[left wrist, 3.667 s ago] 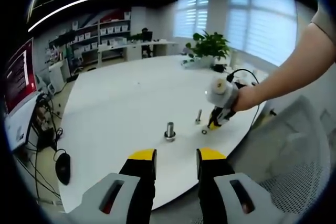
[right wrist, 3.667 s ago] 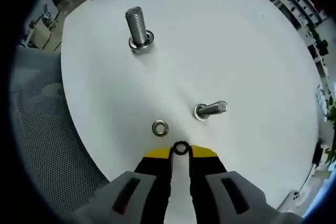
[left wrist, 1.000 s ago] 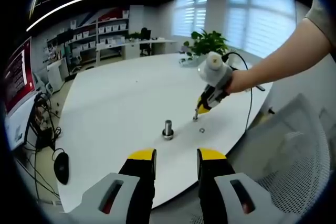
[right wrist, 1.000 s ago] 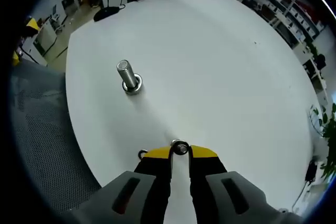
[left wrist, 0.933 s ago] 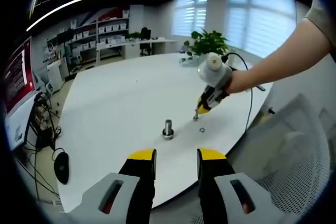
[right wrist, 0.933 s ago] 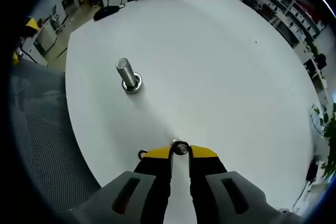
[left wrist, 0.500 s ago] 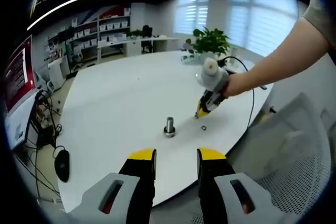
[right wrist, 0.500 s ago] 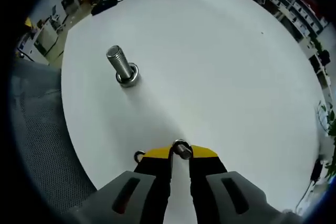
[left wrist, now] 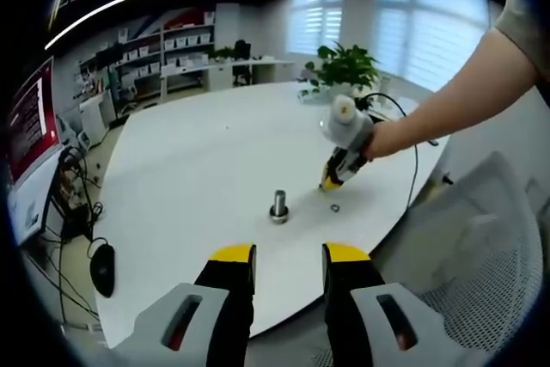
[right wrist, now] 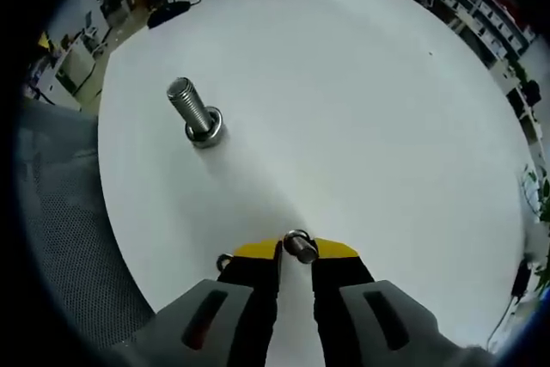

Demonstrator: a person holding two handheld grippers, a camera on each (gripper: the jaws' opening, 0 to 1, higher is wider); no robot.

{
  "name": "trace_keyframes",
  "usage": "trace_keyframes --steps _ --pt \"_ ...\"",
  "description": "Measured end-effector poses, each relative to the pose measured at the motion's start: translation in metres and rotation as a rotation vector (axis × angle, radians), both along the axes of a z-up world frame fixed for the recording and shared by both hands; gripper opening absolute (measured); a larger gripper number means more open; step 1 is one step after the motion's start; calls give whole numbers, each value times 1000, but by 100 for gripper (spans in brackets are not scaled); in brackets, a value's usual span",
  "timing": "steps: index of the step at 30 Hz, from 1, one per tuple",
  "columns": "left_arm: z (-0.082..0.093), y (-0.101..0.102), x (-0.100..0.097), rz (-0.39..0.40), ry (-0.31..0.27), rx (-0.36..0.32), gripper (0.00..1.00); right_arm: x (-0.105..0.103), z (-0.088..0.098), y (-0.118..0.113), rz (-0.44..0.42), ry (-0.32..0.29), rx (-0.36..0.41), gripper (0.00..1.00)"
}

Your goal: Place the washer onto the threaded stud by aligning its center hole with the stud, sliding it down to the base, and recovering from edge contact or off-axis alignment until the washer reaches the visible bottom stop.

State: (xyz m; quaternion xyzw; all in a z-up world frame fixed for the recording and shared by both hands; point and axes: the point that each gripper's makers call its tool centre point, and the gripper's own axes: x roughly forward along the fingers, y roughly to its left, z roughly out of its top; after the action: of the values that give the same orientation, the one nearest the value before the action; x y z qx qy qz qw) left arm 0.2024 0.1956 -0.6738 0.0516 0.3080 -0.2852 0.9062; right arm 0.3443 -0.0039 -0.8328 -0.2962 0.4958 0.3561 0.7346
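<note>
In the left gripper view, the left gripper (left wrist: 290,255) hung with jaws apart above the near edge of the white table (left wrist: 189,169). A large stud (left wrist: 279,204) stood upright mid-table. The right gripper (left wrist: 333,180), held in a hand (left wrist: 378,138), tilted down over a washer (left wrist: 334,208).

In the right gripper view, the right gripper (right wrist: 296,251) was clamped on a small stud (right wrist: 298,244); a ring (right wrist: 224,260) lay just left.

Right tongs (right wrist: 297,251) pinched narrow; left tongs (left wrist: 289,255) parted.
</note>
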Motion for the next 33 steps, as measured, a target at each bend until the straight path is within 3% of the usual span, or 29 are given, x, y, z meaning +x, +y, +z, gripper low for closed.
trace_keyframes --steps 15,22,28,33 --pt "1 0 -1 -2 -3 -1 29 -7 3 -10 -27 -9 5 19" --pt "1 -2 -1 -10 -6 -4 29 -25 1 -12 -38 6 13 21" --pt "2 -2 -1 -12 -9 -2 29 -46 -5 -8 36 23 -21 22" --pt "2 -3 -2 -19 -10 0 29 -51 -5 -2 29 31 1 22"
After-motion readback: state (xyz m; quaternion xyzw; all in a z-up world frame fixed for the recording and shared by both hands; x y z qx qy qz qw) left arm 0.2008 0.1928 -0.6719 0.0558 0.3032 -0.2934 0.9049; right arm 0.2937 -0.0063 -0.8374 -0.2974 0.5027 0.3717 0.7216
